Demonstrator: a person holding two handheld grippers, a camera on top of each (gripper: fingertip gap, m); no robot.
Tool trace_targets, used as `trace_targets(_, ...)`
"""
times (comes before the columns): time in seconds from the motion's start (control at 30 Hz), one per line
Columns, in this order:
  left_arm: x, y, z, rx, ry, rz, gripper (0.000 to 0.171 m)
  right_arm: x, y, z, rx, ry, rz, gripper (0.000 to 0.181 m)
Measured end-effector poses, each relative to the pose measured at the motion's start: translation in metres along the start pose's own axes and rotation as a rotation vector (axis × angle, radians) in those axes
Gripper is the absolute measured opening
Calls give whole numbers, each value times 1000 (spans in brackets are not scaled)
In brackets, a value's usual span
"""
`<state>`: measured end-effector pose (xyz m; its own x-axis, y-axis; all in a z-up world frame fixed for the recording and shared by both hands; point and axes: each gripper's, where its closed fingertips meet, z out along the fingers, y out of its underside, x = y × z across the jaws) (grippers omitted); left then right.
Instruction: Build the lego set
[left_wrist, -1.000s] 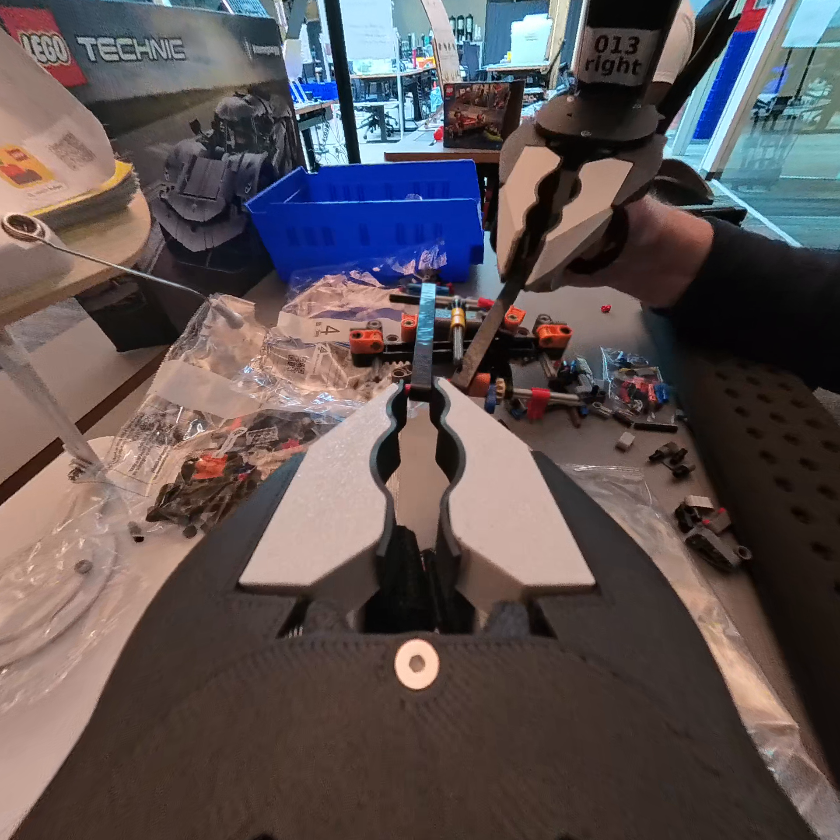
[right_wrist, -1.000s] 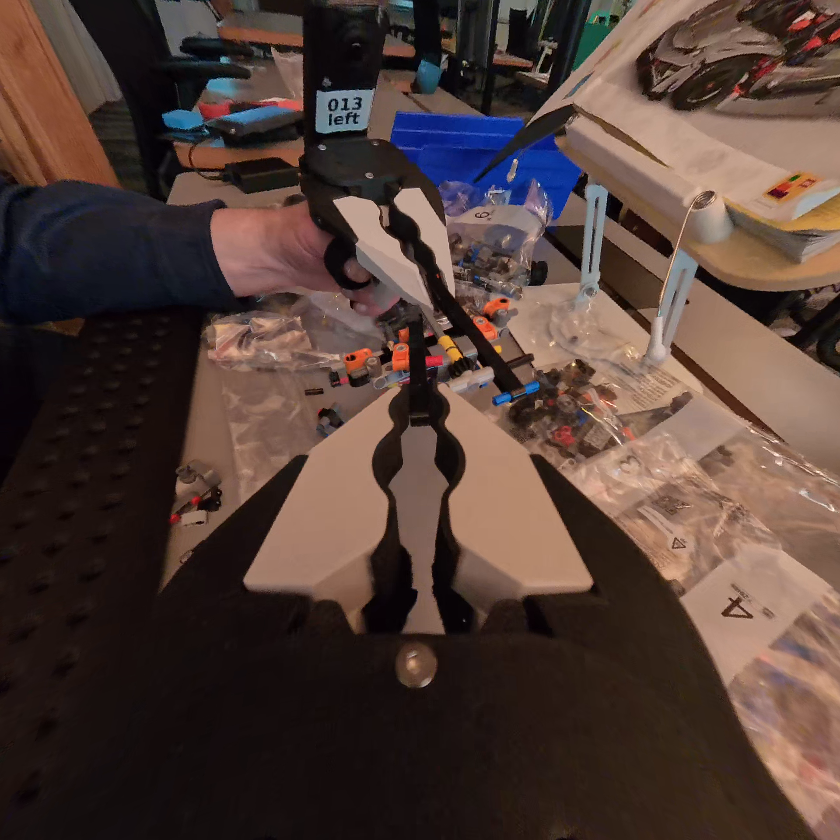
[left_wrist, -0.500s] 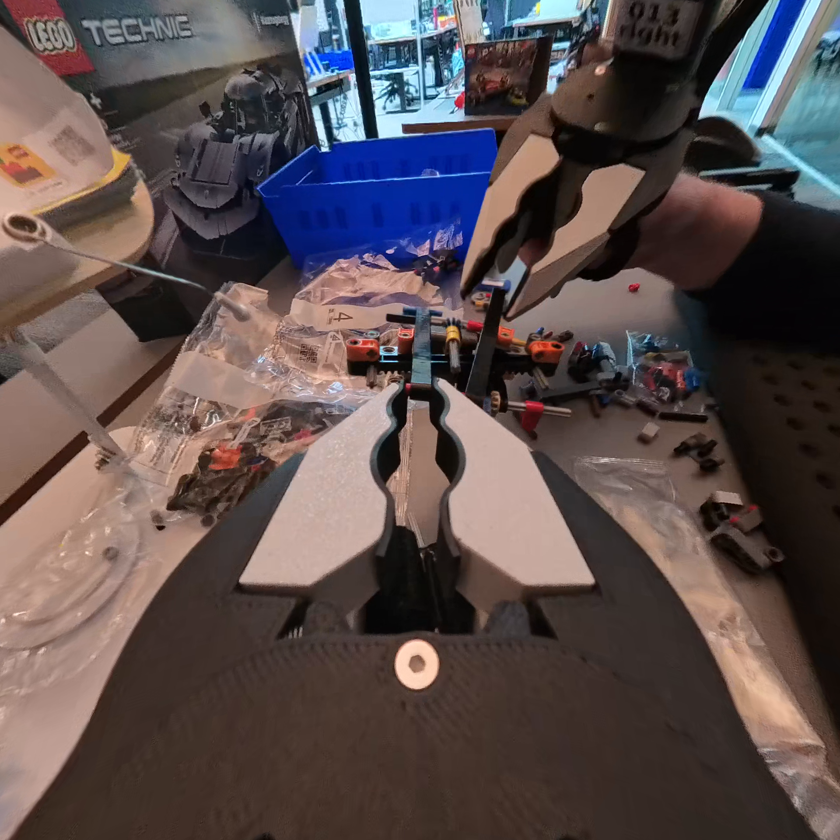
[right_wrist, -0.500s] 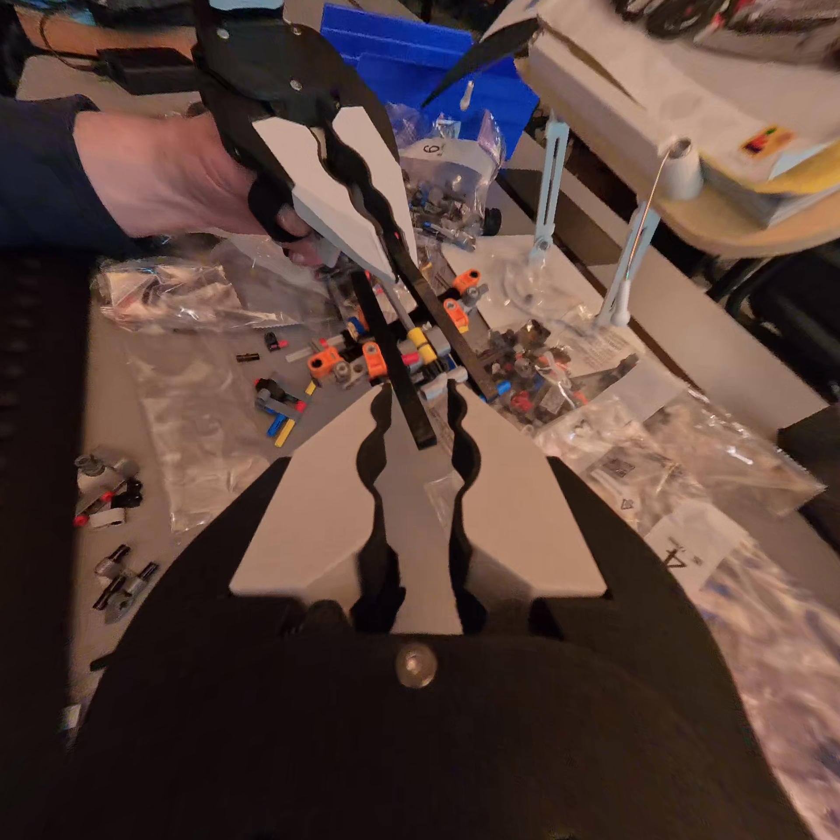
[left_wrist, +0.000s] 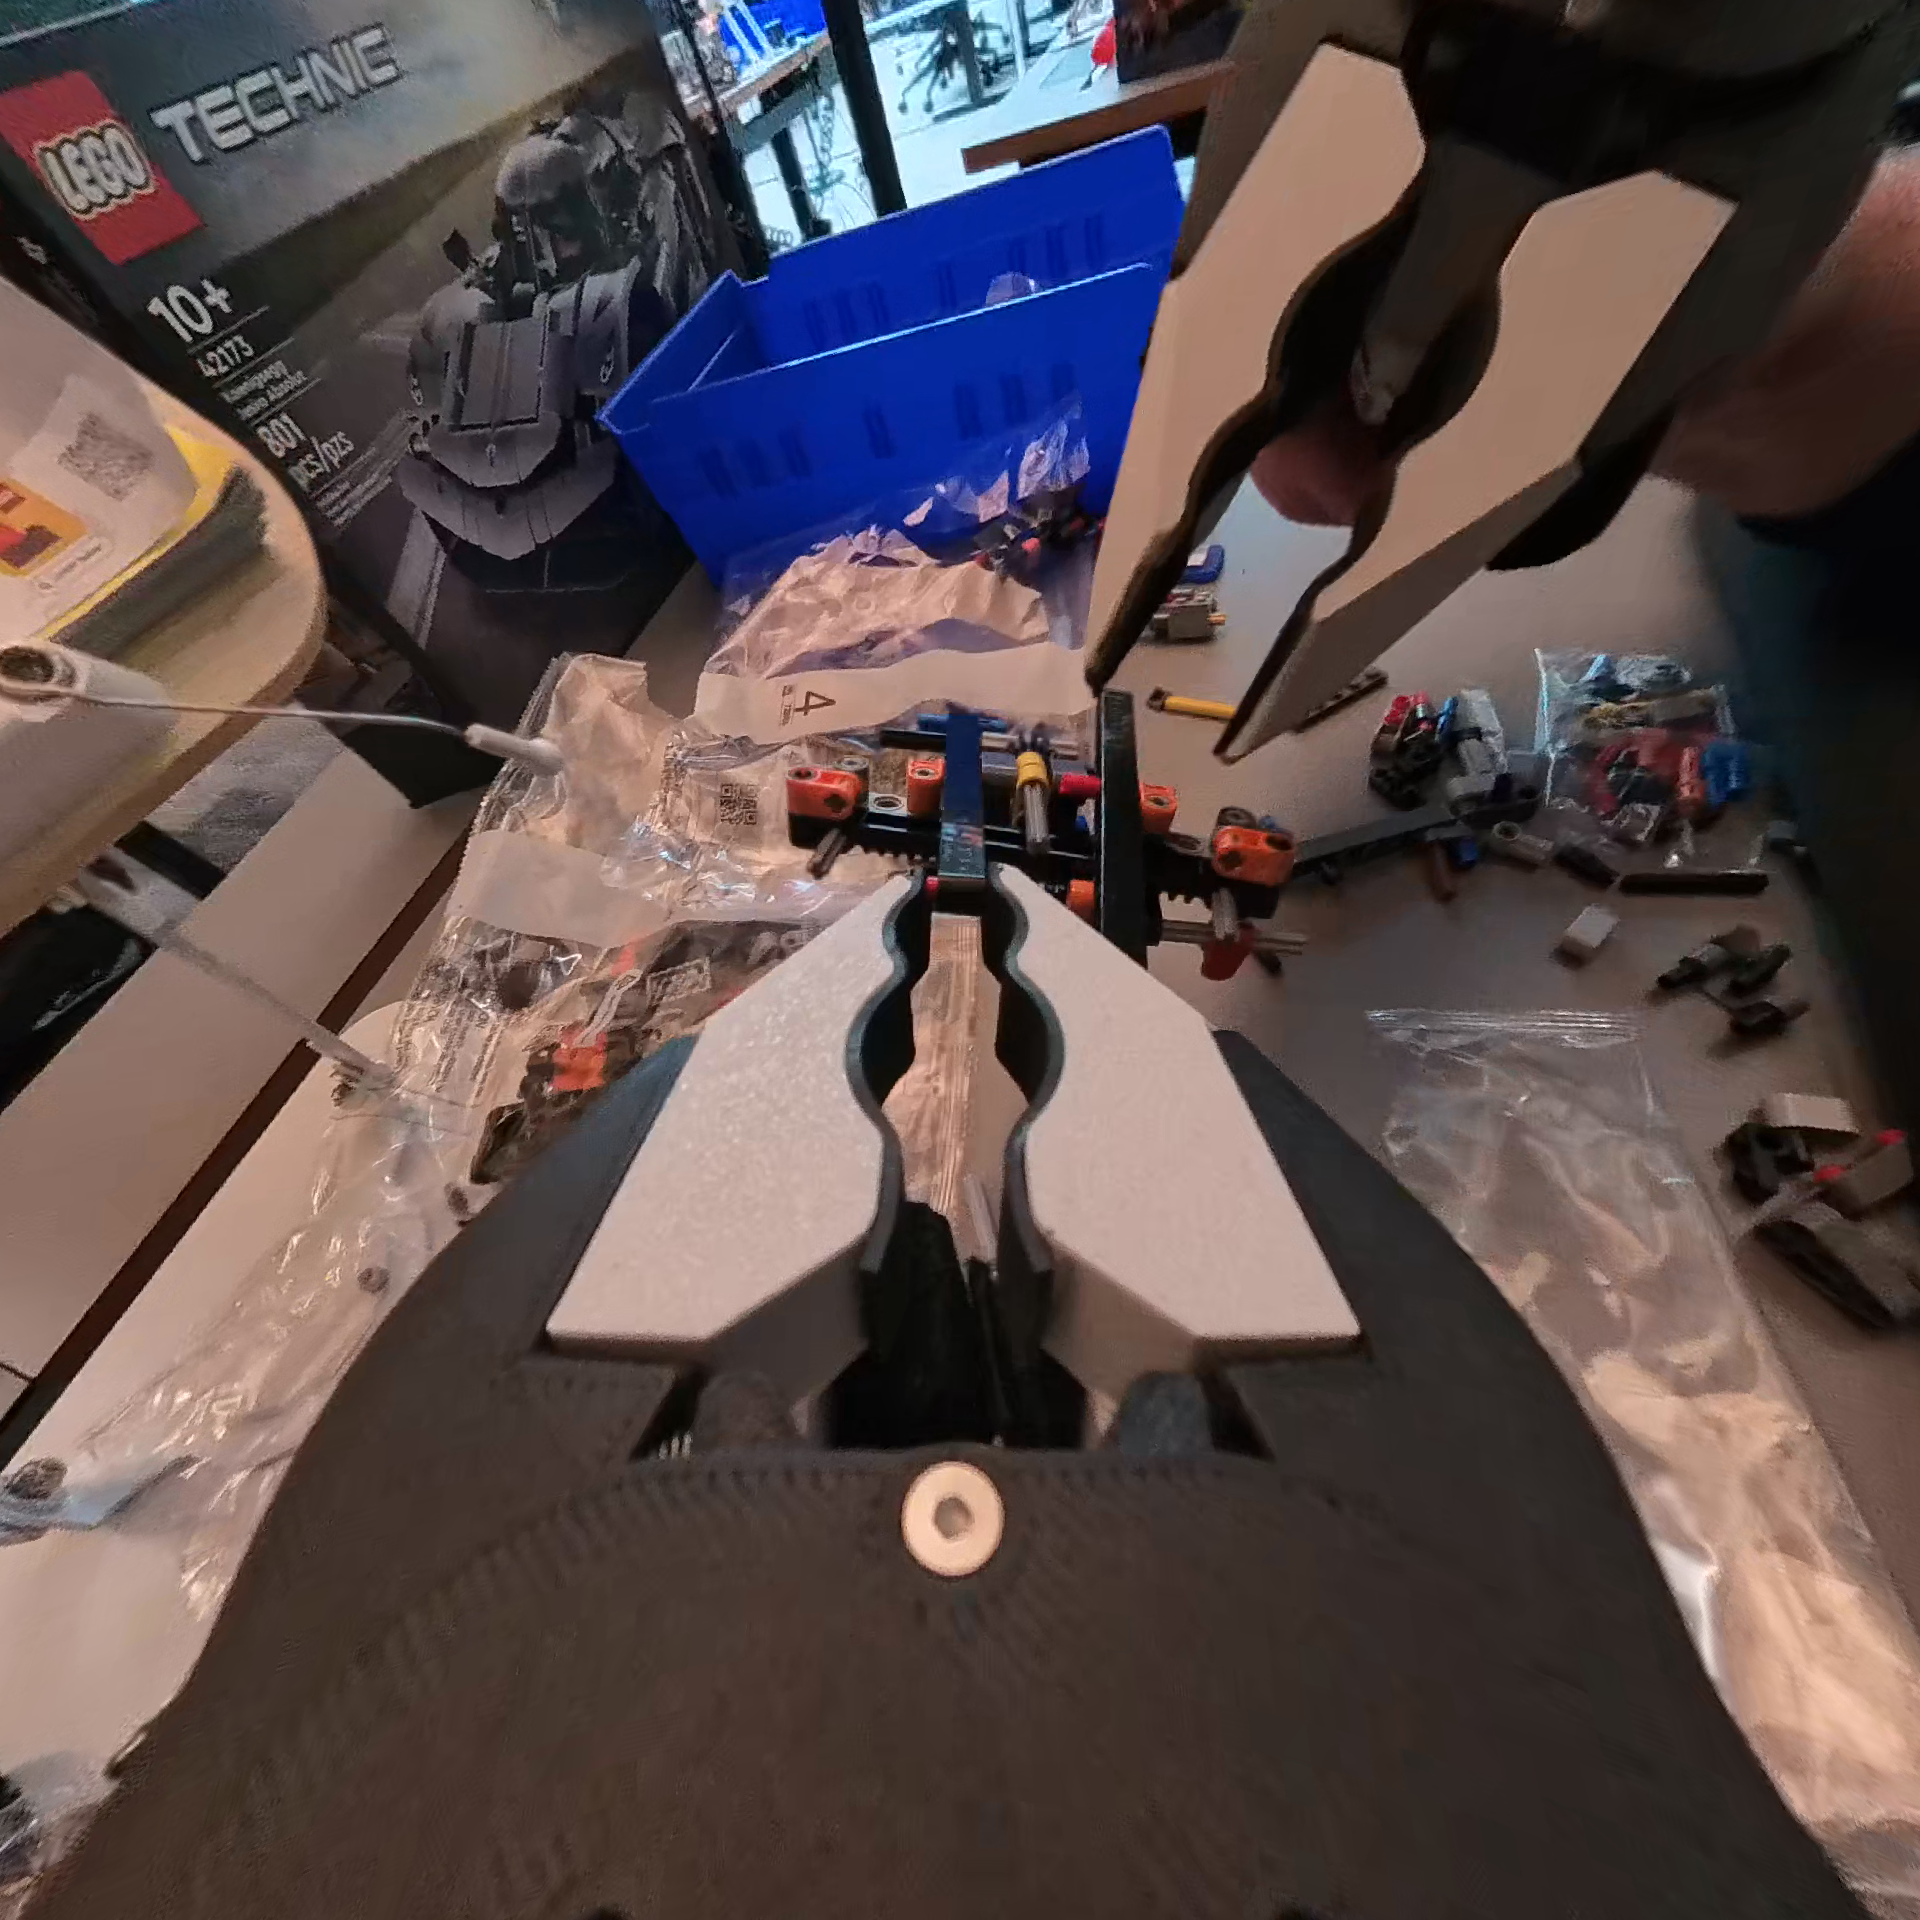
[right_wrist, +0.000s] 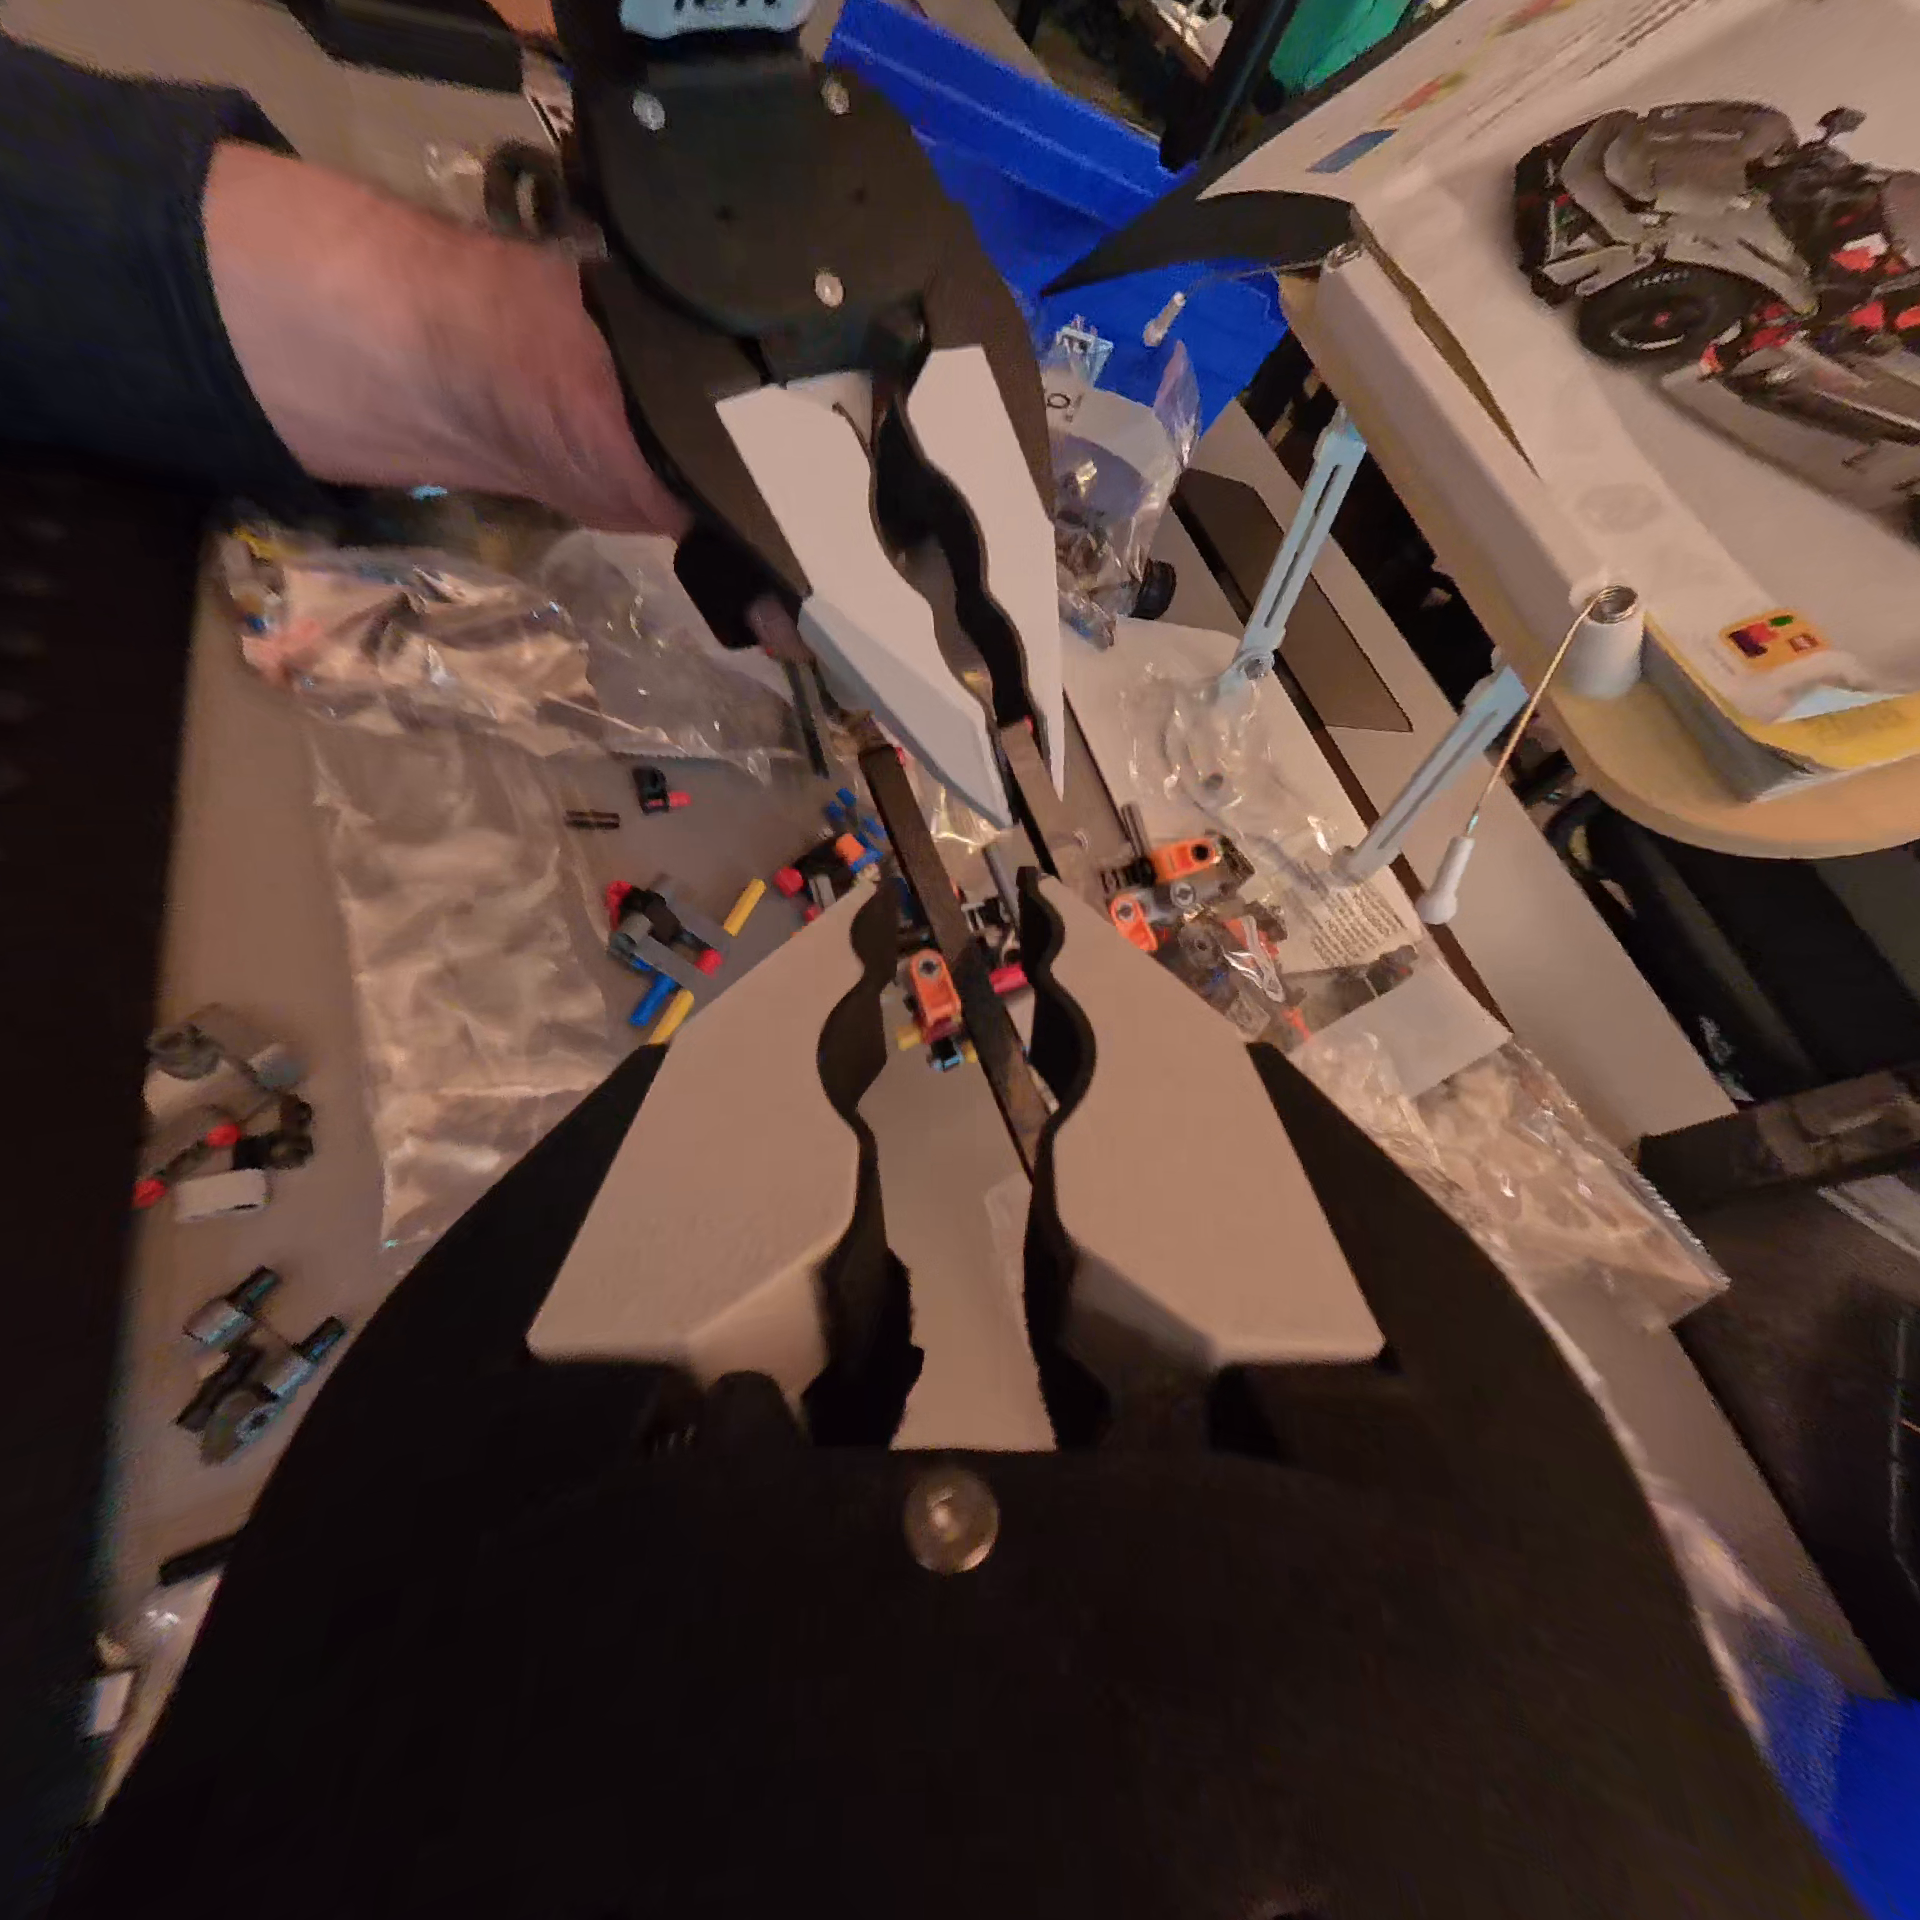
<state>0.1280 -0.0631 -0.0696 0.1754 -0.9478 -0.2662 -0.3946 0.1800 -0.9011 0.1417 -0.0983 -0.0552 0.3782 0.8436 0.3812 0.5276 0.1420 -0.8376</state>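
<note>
Standing upright in the half-built frame (left_wrist: 1039, 821) on the tabletop (left_wrist: 1455, 966), a black beam (left_wrist: 1120, 821) is found just below the right gripper (left_wrist: 1174, 707) – fingers parted, nothing held. A dark blue beam (left_wrist: 961, 821), pointing toward 12 o'clock, is pinched by the left gripper (left_wrist: 958, 891).

each wrist camera looks forward and down along its own fingers, close over the table (left_wrist: 1351, 966); facing each other, both catch the lego assembly (left_wrist: 1039, 821).
</note>
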Motion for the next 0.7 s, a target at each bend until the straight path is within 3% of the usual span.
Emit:
trace_targets(0.17,5,-3,5,-3,8,8,8,-10,24,20,-147,-24,-43,20)
trace_targets(0.23,8,-1,6,-10,18,15,8,-12,18,25,-121,-22,-47,8)
trace_targets(0.33,8,1,7,-25,9,28,8,-12,23,30,-149,-28,-17,6)
trace_targets(0.47,4,-3,4,19,23,-25,8,-6,14,25,-72,-27,52,6)
trace_targets(0.57,-6,3,-2,19,2,-57,8,14,-4,6,84,0,191,4)
trace_targets(0.63,-12,-5,-9,94,19,-147,8,27,-9,-8,163,26,261,4)
trace_targets(0.7,-14,0,-10,57,-3,-117,8,28,-9,-11,179,18,276,5)
